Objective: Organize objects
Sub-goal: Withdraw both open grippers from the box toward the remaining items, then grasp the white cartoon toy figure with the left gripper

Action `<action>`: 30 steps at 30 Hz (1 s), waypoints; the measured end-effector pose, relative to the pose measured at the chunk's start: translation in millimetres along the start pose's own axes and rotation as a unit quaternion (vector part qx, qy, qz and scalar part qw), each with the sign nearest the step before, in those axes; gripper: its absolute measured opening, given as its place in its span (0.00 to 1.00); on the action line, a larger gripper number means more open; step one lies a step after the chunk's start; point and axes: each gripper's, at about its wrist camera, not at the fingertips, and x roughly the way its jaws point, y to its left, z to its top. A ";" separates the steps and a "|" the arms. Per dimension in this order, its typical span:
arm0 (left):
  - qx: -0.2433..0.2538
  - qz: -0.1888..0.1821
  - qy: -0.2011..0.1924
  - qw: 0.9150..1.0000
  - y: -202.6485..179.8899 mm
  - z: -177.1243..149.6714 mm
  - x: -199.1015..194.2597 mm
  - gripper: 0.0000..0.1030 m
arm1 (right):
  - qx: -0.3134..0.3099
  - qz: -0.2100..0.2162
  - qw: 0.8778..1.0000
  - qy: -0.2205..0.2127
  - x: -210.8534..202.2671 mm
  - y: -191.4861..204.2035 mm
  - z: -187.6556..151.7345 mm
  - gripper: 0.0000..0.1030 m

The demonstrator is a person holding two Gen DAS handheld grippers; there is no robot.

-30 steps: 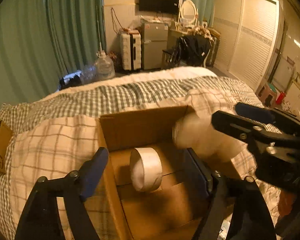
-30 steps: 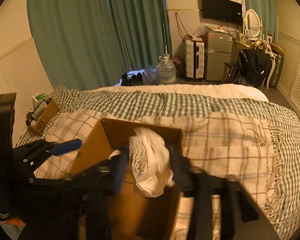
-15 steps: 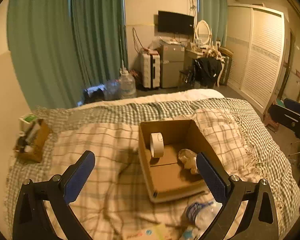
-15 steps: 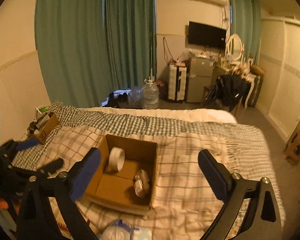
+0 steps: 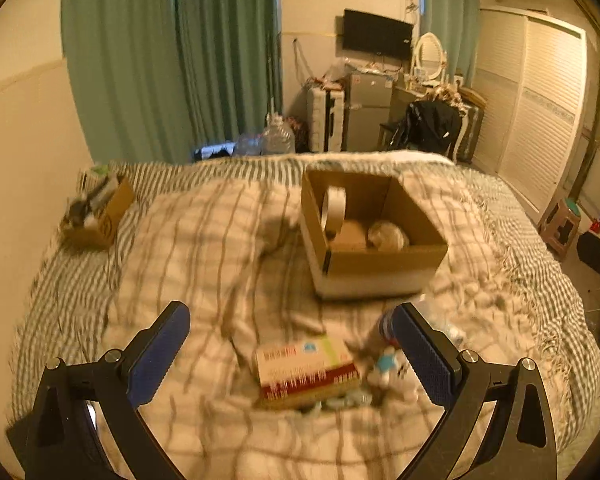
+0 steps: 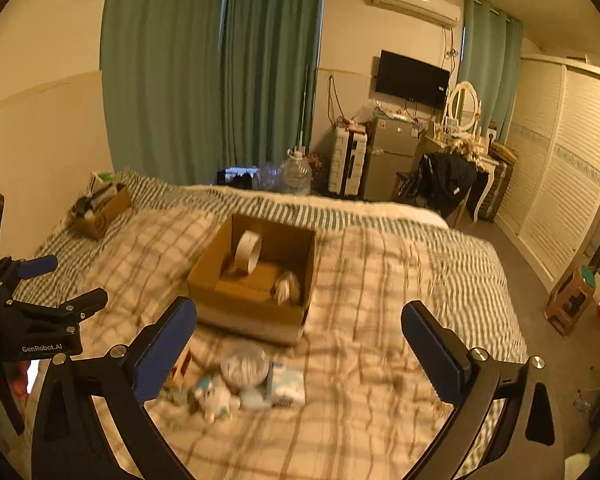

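With both jaws spread wide and nothing held, the flat carton [image 5: 306, 372] is found on the bed [image 5: 204, 240] between the left gripper [image 5: 290, 354] jaws, long axis crosswise, cardboard box [image 5: 384, 264] beyond.

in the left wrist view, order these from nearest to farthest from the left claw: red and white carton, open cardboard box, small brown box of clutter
1. Red and white carton, between the left claw fingers.
2. Open cardboard box, ahead, slightly right.
3. Small brown box of clutter, far left by the wall.
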 end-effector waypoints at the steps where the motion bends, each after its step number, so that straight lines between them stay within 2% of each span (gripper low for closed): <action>1: -0.002 0.002 0.007 1.000 -1.7 -9.5 4.8 1.00 | 0.002 0.000 1.000 0.003 3.4 1.1 -7.3 1.00; 8: -0.011 0.020 0.061 0.998 -6.8 -59.1 43.4 1.00 | 0.031 0.009 0.998 0.050 46.3 5.5 -57.4 1.00; 12: -0.013 0.023 0.083 0.996 -9.4 -77.7 58.5 1.00 | 0.023 0.014 0.996 0.084 73.5 11.6 -79.1 1.00; 15: -0.014 0.039 0.106 0.994 -11.9 -86.7 70.7 1.00 | 0.006 0.020 0.994 0.107 91.5 17.4 -90.1 0.99; 20: 0.000 0.017 0.109 0.994 -33.0 -84.5 74.0 1.00 | 0.011 -0.007 0.991 0.134 114.3 -1.4 -99.9 0.99; 26: 0.042 -0.029 0.126 0.991 -90.7 -80.6 90.2 1.00 | 0.034 -0.019 0.987 0.156 125.5 -35.3 -109.9 0.99; 30: 0.089 -0.025 0.137 0.986 -122.5 -81.1 108.3 1.00 | 0.059 -0.015 0.985 0.162 131.6 -52.1 -115.7 0.98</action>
